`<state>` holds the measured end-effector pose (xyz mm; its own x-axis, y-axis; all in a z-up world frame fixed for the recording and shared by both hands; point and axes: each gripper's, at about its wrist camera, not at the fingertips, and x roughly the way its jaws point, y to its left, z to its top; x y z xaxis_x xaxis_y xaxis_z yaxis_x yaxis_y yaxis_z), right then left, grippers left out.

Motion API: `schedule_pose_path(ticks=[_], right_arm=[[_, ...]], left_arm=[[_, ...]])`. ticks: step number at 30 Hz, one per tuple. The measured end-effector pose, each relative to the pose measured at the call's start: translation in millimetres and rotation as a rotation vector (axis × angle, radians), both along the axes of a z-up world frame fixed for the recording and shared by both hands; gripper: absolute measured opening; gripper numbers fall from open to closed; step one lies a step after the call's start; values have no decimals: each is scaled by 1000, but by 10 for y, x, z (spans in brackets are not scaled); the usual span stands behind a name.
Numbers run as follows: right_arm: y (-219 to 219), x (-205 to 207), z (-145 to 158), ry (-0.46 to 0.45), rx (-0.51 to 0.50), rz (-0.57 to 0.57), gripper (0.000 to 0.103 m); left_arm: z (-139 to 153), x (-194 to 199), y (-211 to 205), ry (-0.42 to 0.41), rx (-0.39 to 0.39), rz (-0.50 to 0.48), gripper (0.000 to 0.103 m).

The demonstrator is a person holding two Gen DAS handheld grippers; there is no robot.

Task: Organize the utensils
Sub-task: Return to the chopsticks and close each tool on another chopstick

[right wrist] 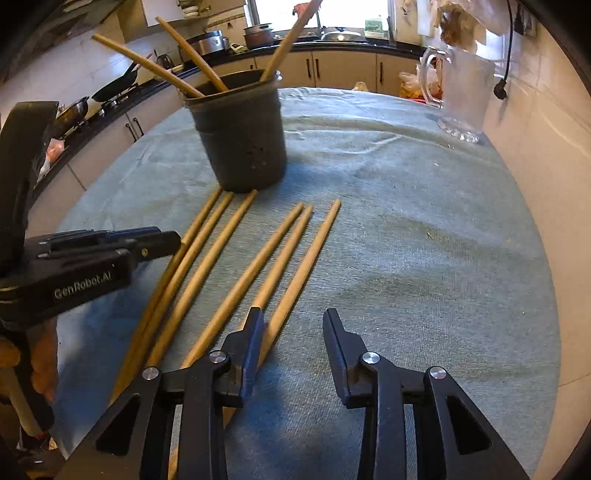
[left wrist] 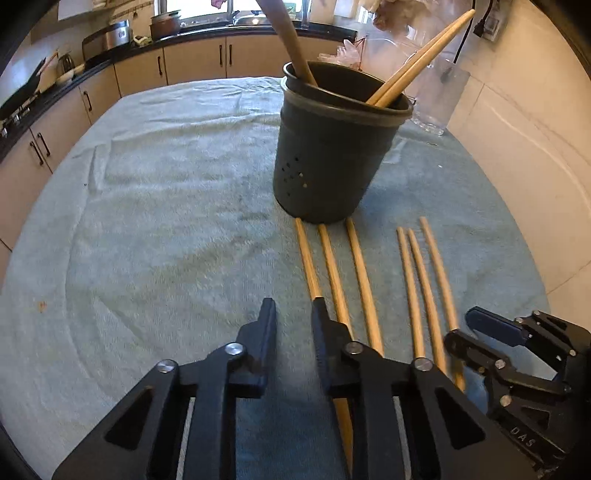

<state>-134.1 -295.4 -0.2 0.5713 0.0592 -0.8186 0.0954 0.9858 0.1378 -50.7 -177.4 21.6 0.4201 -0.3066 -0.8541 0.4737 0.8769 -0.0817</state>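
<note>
Six wooden chopsticks (right wrist: pixel 236 280) lying side by side on the towel-covered table (left wrist: pixel 147 221), tips just short of the dark utensil holder (left wrist: pixel 328 147) with more sticks standing inside. Left gripper (left wrist: pixel 293 314) low over the leftmost chopstick, jaws narrowly parted, nothing pinched. Right gripper (right wrist: pixel 293 325) low beside the rightmost chopstick, jaws apart, empty.

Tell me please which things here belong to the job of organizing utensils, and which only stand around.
Belong to the job:
- six chopsticks lying on the towel
- dark utensil holder, already with chopsticks in it
- left gripper
- right gripper

Only standing around:
- glass pitcher
- towel
- pots on the counter
</note>
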Motion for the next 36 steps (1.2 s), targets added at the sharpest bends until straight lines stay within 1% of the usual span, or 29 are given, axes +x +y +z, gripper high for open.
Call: schedule_pose_path(ticks=[1,2,5,9,10,11,12,15,17,21,24,25,28,31,33,35,36], right_arm=[[-22,7,-7,-3,-1,-7,32],[-32,6,11,-6,-6,-11,30],[-42,62,16,-3,-16,-22,29],[-17,139,21,1,-24,-34,28],[-24,147,22,1,-19,-40,24],[-38,144,24,2,-16,-51,15],[-57,126,23,4,-8,-61,14],[-179,62,15,10,65,-81,9],[-230,-10,13,20,78,-82,8],[-271,-284,26,58,52,-64,8],[-282,-542,33,88,13,-40,9],[-281,-621,46,86,1,-30,9],[-307,-705,68,97,-5,-21,11],[-346,-679,68,105,24,-27,18],[-354,-643,65,104,35,-36,24],[-338,-595,50,103,31,-37,27],[-331,-560,39,104,22,-37,27]], left_arm=[[-25,13,-22,2,19,0,12],[-19,15,-44,-19,24,1,12],[-24,24,-140,-32,61,11,13],[-28,45,-245,-35,65,9,14],[-22,51,-240,-36,71,9,11],[-17,44,-253,-36,79,12,0],[-47,49,-225,-34,85,9,0],[-19,-10,-75,-1,65,-1,0],[-13,-56,72,25,53,-9,0],[0,-279,392,52,49,-26,0],[17,-361,560,95,26,-55,0],[30,-340,586,106,18,-60,0],[24,-311,634,135,-9,-62,0],[44,-242,667,150,-32,-42,1],[74,-206,688,169,-68,-23,6],[84,-224,626,178,-96,-14,19],[97,-217,566,176,-108,-16,21]])
